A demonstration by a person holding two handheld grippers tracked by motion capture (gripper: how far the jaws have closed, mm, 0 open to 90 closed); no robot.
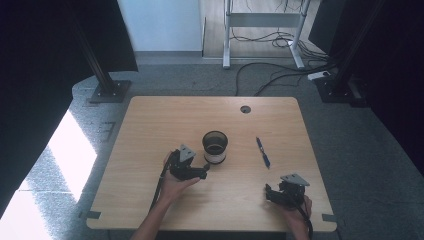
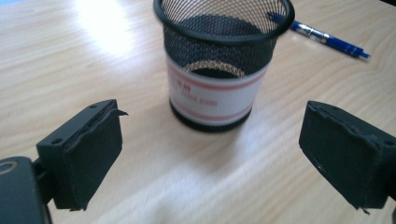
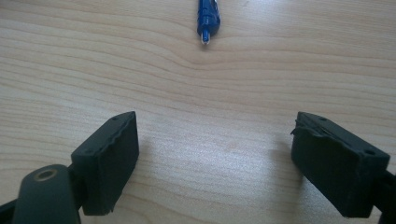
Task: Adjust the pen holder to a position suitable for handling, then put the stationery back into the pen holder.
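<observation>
- Currently, a wooden table [image 1: 150,150] is carrying two loose things: a black mesh cup [image 1: 215,147] near its middle and a blue pen [image 1: 263,152] lying flat to the right of the cup, well apart from it.
- Left gripper [image 1: 205,171]: it is sitting just to the near left of the cup with its jaws spread wide and gripping nothing. Seen along its own jaws, the cup [image 2: 223,60] is standing upright on the table just beyond the pads [image 2: 93,156], not yet between them, and it is showing a white band with red lines around its lower half.
- Right gripper [image 1: 270,194]: it is resting near the right front corner of the table, jaws likewise spread and holding nothing. Looking along those jaws, the tip of the pen [image 3: 208,18] is pointing toward the gripper from farther up the table, well apart from the pads [image 3: 112,161].
- Cup contents: the inside is looking empty, as far as the mesh lets one see.
- Progress, as a judgement: the work appears to be at its start. Nothing is being held, the pen is lying outside the cup, and neither thing is being touched.
- What is left: probably steadying the cup with the left gripper, picking up the pen with the right, and dropping it upright into the cup.
</observation>
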